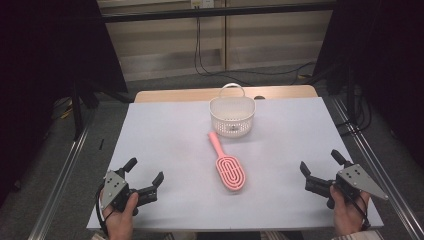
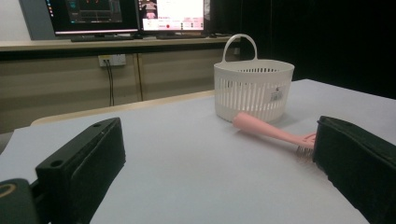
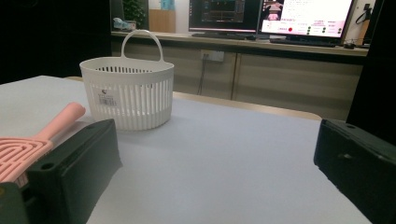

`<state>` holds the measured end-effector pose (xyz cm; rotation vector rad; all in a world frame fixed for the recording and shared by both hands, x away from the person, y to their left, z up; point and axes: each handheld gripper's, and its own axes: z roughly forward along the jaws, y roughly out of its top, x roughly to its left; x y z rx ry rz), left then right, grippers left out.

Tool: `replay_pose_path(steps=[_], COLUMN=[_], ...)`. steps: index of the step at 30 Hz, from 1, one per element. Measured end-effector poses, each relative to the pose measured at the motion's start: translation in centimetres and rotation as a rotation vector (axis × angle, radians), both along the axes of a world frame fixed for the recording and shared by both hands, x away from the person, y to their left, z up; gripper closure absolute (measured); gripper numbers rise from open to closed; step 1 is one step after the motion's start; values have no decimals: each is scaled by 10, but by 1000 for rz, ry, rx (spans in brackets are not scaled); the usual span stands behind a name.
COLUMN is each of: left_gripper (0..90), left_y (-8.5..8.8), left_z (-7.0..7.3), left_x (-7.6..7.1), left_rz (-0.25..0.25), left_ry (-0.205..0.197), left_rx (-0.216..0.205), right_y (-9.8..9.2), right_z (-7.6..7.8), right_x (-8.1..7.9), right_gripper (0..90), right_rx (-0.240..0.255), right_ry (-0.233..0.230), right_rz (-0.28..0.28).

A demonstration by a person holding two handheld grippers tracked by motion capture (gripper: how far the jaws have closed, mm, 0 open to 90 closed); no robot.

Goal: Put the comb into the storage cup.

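Note:
A pink hairbrush lies flat in the middle of the pale mat, its handle pointing toward a white slotted basket with a loop handle that stands upright farther back. My left gripper rests near the front left corner, held by a hand, jaws wide apart with nothing between them. My right gripper sits near the front right, also open and empty. In the left gripper view the basket and the brush handle lie ahead to the right. In the right gripper view the basket and brush lie to the left.
The mat covers a wooden table whose far edge shows behind the basket. Metal rails run along both sides. Monitors and a cabinet stand beyond the table, with cables hanging down.

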<state>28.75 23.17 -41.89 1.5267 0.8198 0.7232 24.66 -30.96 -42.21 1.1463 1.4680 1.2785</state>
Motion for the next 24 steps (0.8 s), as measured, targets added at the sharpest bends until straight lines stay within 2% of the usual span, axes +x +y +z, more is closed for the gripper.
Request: replay_pose_path(steps=[9, 14, 17, 21, 24], left_gripper=[24, 24, 24, 24, 24], left_y=[-2, -2, -2, -1, -1], left_z=[0, -1, -1, -2, -2], left_x=[1, 2, 2, 2, 1], left_rz=[-11, -5, -4, 2, -1], left_ry=[-8, -6, -3, 6, 7], left_rx=[-1, 8, 10, 10, 16], right_y=[2, 5, 6, 13, 16], right_z=[0, 0, 0, 0, 0], right_x=[-1, 1, 2, 6, 7], right_gripper=[0, 0, 0, 0, 2], right_rx=[-11, 21, 18, -19, -15], right_ry=[-1, -2, -10, -8, -10], right_rz=[20, 32, 42, 99, 108])
